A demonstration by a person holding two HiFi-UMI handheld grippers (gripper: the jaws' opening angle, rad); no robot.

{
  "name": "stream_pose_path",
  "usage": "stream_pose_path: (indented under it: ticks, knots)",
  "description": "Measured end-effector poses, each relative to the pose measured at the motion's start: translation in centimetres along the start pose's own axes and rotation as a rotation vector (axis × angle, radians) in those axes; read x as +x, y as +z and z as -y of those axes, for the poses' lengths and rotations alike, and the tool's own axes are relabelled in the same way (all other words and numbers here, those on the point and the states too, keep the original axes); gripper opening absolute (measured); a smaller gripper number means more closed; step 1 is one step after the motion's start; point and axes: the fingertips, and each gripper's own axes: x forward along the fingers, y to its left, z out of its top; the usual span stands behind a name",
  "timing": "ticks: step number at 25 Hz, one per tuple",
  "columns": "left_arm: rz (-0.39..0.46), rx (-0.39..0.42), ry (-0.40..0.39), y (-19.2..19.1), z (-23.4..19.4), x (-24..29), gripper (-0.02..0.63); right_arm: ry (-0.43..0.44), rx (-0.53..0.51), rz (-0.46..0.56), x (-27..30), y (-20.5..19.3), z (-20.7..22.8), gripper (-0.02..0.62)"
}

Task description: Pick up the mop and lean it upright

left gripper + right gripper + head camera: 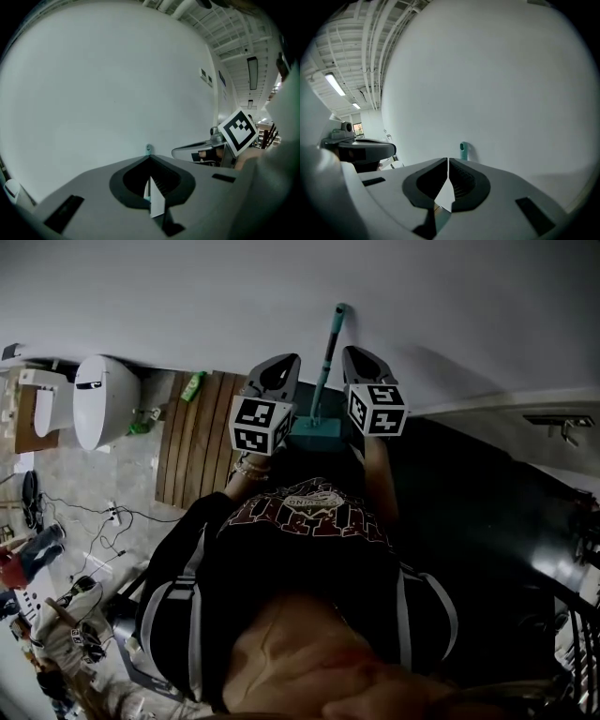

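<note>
At the far left of the floor you have a white toilet (103, 399), and beside it a wooden slat mat (202, 437) with a green bottle (194, 385) at its far edge.

Your left gripper (284, 362) hangs just left of the mop (328, 352). In the left gripper view its fingers (136, 174) are pressed together at the tips and hold nothing. The handle's teal end (148, 149) shows just beyond them against the white wall (103, 84).

The mop stands upright between your two grippers. Its teal head (314, 426) sits on the floor at the foot of the wall, and its handle leans up against the wall. Neither gripper touches it.

Your right gripper (356, 354) hangs just right of the handle. In the right gripper view its fingers (461, 180) are also closed tip to tip, with nothing clamped. The handle's end (463, 151) rises just right of the tips, close to the wall.
</note>
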Motion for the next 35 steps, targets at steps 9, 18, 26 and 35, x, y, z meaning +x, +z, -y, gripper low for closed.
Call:
stream_pose_path:
  ticks: [9, 18, 26, 35]
  knots:
    - [-0.021, 0.009, -0.052, 0.1, -2.9, 1.4, 0.040, -0.042, 0.017, -0.030, 3.7, -0.4, 0.1, 0.020]
    - [-0.033, 0.001, -0.064, -0.3, -5.4, 2.1, 0.040, -0.130, 0.022, -0.052, 6.7, -0.8, 1.7, 0.025]
    - [-0.042, -0.009, -0.077, -0.5, -6.4, 2.5, 0.040, -0.189, 0.011, -0.091, 9.1, -1.2, 3.2, 0.087]
    - [-0.044, -0.026, -0.066, -0.6, -7.6, 2.7, 0.040, -0.223, 0.005, -0.130, 11.7, -1.4, 4.3, 0.118]
